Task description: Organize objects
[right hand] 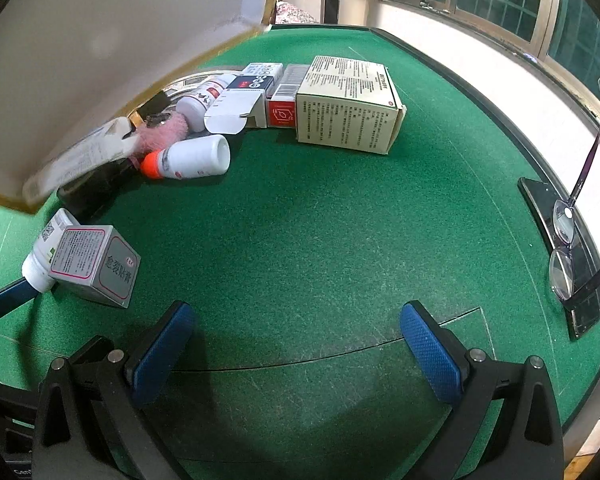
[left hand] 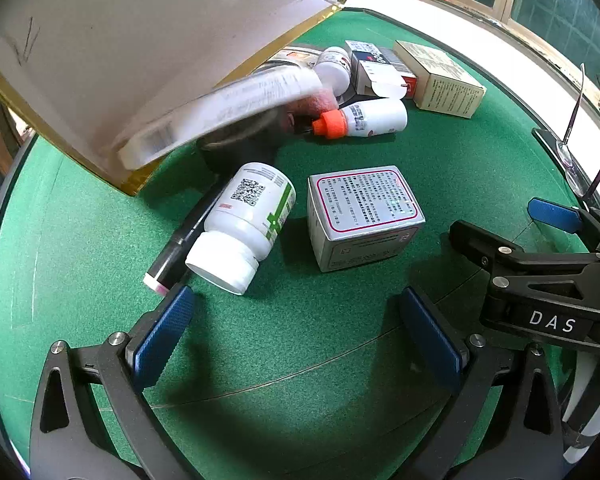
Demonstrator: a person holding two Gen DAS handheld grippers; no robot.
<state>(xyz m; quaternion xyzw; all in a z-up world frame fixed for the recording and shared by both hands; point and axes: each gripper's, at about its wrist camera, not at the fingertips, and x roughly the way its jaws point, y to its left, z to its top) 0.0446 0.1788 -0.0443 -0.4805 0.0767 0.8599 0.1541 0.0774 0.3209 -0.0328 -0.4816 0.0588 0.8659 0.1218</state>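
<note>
- Objects scattered on the green table (left hand: pixel 300 340); most lie in a cluster at 12 o'clock in both wrist views, two nearer the left tool.
- Big box (left hand: pixel 120 40), tilted, open mouth down, fills 10–11 o'clock in both views; gold edging on its rim. What holds it up is out of view.
- Flat carton (left hand: pixel 220 112), blurred, sticks out of the box mouth.
- White bottle (left hand: pixel 244 224) on its side, cap toward the left tool, at 11 o'clock from it; QR label up.
- Pen (left hand: pixel 180 244) lies just beside the bottle, on its 9 o'clock side, partly under it.
- Silver box (left hand: pixel 360 216) at 12 o'clock of the left tool, just beside the bottle, a small gap between.
- Orange-cap bottle (left hand: pixel 364 120) on its side beyond the silver box.
- Beige box (right hand: pixel 348 104) at 12 o'clock in the right view; a red-and-white box (right hand: pixel 260 100) with an open flap touches its 9 o'clock side.
- Pink fluffy thing (right hand: pixel 160 132) under the big box rim; can't tell what it is.
- Glasses (right hand: pixel 568 240) rest on a phone (right hand: pixel 540 204) at the table edge, 3 o'clock.
- Left tool (left hand: pixel 298 338): wide, holding nothing, above bare felt.
- Right tool (right hand: pixel 296 354): wide, holding nothing.
</note>
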